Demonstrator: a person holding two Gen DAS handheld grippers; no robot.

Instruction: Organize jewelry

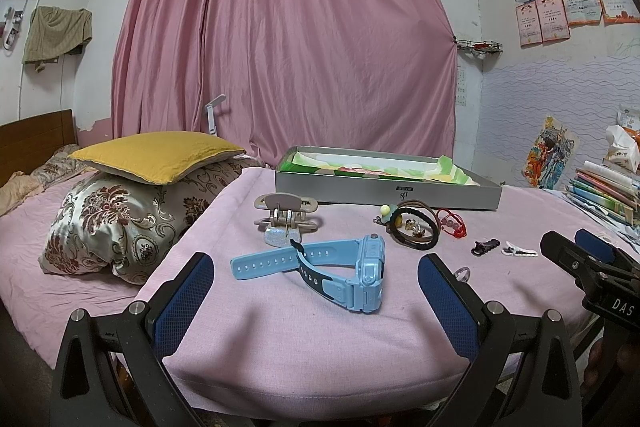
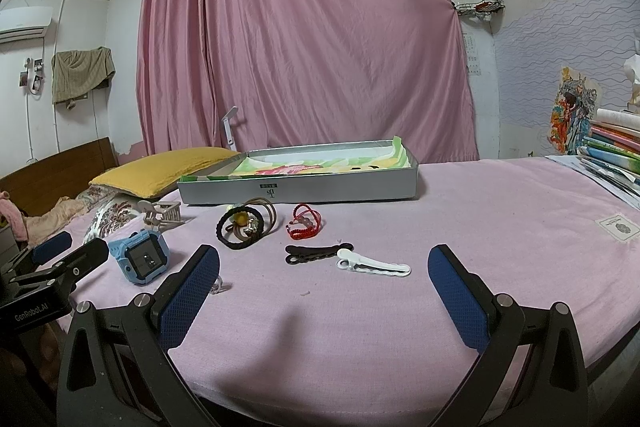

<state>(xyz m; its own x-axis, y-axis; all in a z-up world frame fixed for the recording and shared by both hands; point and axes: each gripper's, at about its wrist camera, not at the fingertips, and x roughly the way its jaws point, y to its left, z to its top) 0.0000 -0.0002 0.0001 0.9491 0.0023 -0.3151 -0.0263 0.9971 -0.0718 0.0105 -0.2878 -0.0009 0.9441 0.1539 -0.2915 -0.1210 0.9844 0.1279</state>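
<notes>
Left wrist: left tool (image 1: 316, 283) agape, right tool (image 2: 324, 279) agape; "DAS", "GenRobot.AI" printed on tools.

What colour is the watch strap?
Light blue, with a dark inner band; the watch strap shows best in the left wrist view.

- Light blue smartwatch (image 1: 360, 269): square case on its edge, straps unbuckled and sprawled across the pink cover.
- Beige claw hair clip (image 1: 285, 215): behind the watch, teeth downward.
- Black and brown hair ties (image 2: 246, 223): overlapping in a pile with small beads, just in front of the box.
- Red braided bracelet (image 2: 305, 223): beside the ties.
- Black clip (image 2: 318, 253) and white clip (image 2: 372, 264): flat, side by side.
- Grey shallow box (image 2: 296, 187): open, colourful paper lining inside.
</notes>
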